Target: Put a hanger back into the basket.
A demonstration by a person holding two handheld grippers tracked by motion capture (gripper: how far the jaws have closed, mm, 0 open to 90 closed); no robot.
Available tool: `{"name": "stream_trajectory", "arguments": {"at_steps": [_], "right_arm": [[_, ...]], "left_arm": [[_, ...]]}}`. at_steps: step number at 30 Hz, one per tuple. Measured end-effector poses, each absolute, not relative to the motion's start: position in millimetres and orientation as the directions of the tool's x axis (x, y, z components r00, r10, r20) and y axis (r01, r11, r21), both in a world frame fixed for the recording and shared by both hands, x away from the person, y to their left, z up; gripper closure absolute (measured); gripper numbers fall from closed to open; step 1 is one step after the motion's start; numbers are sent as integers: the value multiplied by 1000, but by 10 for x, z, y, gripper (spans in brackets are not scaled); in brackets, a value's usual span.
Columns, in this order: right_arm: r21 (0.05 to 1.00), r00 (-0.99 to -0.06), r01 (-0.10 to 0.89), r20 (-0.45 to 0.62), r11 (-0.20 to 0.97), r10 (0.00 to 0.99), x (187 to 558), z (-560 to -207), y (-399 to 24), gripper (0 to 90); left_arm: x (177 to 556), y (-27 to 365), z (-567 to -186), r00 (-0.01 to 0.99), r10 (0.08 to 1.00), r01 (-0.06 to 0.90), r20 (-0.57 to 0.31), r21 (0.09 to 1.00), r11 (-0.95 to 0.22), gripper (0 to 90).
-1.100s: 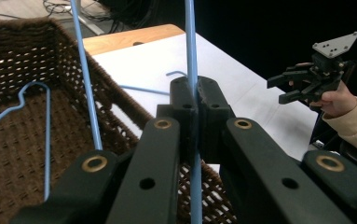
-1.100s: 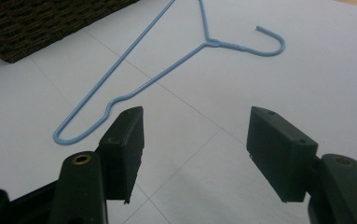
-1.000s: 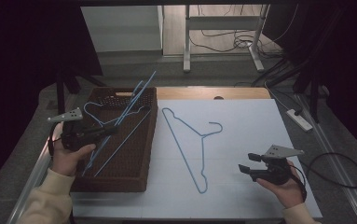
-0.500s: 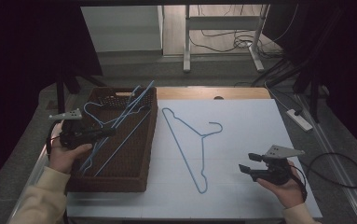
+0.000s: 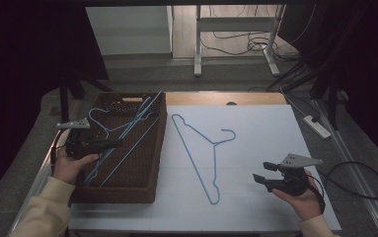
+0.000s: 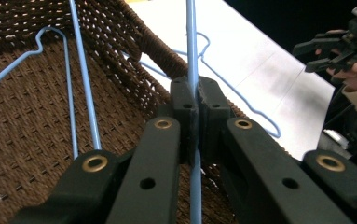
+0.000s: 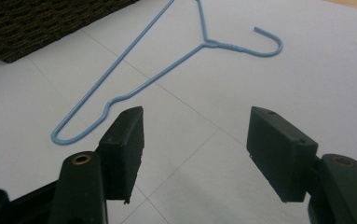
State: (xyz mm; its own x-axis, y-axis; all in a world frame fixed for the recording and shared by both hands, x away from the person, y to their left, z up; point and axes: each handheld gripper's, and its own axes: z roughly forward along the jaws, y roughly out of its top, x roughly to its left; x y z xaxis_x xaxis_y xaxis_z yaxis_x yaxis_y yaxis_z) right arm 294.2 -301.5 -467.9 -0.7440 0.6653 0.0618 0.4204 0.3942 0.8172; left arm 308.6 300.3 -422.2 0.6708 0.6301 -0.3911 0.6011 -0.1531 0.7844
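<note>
While clamped in the left gripper [image 6: 194, 109], one blue wire hanger [image 6: 192, 56] rises from the basket [image 5: 142, 163].
Light, springy, slippery; grip straight wire. Right gripper [image 7: 195, 154] fingers agape above counter [image 5: 255, 128], near second hanger [image 5: 201, 148].

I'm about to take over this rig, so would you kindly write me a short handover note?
Left gripper: shut on the wire of a blue hanger over the brown woven basket.
Right gripper: open, holding nothing, above the white table.
Done: one hanger on the table lies flat beside the basket.
Left, probably: bring the gripped hanger out; at least one more hanger lies in the basket.
</note>
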Motion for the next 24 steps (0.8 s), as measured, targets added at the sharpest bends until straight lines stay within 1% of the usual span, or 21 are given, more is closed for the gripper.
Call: {"name": "stream_trajectory", "arguments": {"at_steps": [5, 16, 21, 24], "right_arm": [[818, -744, 419, 61, 394, 665, 2940, -4677, -3015, 375], [817, -742, 420, 58, 396, 668, 2947, -4679, -3010, 375], [818, -741, 420, 60, 392, 668, 2944, -4677, -3015, 375], [820, -741, 419, 59, 391, 669, 2942, -4674, -3018, 375]], "left_arm": [[3068, 3037, -4265, 658, 637, 618, -403, 772, -151, 864], [3136, 3001, -4381, 651, 631, 664, -421, 719, -206, 863], [3173, 3015, -4472, 609, 656, 705, -445, 683, -190, 864], [3193, 3016, -4484, 593, 679, 714, -433, 672, -195, 863]]}}
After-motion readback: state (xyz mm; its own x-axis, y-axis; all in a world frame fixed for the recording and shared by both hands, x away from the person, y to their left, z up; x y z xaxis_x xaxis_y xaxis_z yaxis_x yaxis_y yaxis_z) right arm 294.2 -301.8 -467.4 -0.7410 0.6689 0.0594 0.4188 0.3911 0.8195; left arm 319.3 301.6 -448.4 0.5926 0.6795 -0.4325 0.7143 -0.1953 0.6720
